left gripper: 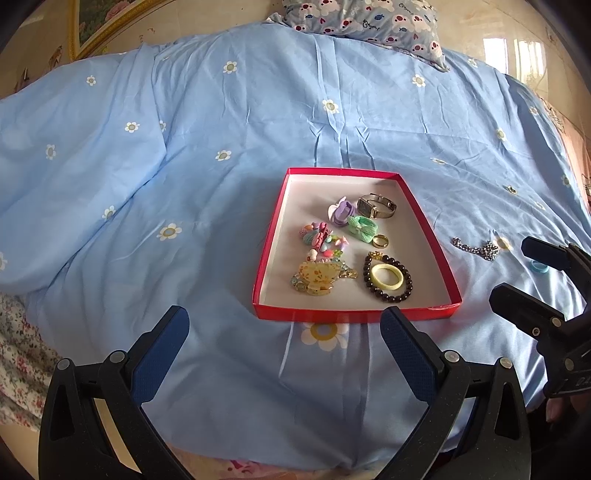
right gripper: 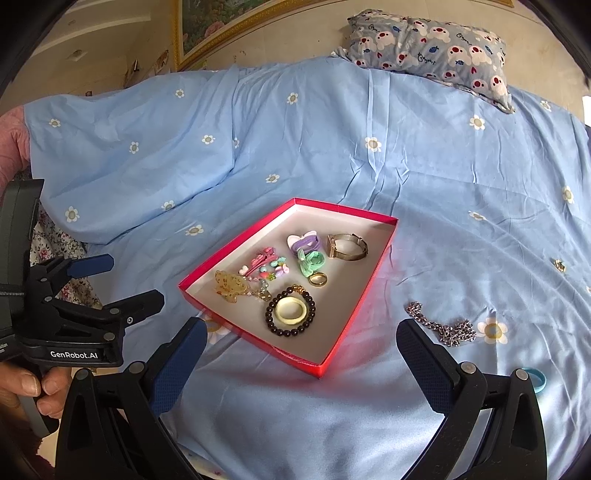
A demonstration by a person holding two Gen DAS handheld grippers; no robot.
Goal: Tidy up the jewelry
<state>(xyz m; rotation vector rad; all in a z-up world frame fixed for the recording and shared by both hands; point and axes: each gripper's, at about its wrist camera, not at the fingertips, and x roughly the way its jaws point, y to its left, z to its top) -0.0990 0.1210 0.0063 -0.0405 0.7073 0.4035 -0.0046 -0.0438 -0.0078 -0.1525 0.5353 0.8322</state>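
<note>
a bed fills most of the room, covered in a wrinkly light blue daisy-print duvet [left gripper: 229, 122], with a cartoon-print pillow [right gripper: 432, 40] at the head, a gold-framed floral picture [right gripper: 207, 29] against the beige wall, and daylight glare on the right.

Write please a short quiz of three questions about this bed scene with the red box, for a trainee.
1. True or false: the silver chain lies inside the red box.
2. Which item sits inside the ring of the dark bead bracelet? A) gold ring B) pale yellow bangle C) wristwatch
3. Fill in: the jaws of the left gripper and of the right gripper are both ____.

Key:
1. False; it lies on the blue sheet, right of the box.
2. B, the pale yellow bangle.
3. Open, holding nothing.
</note>
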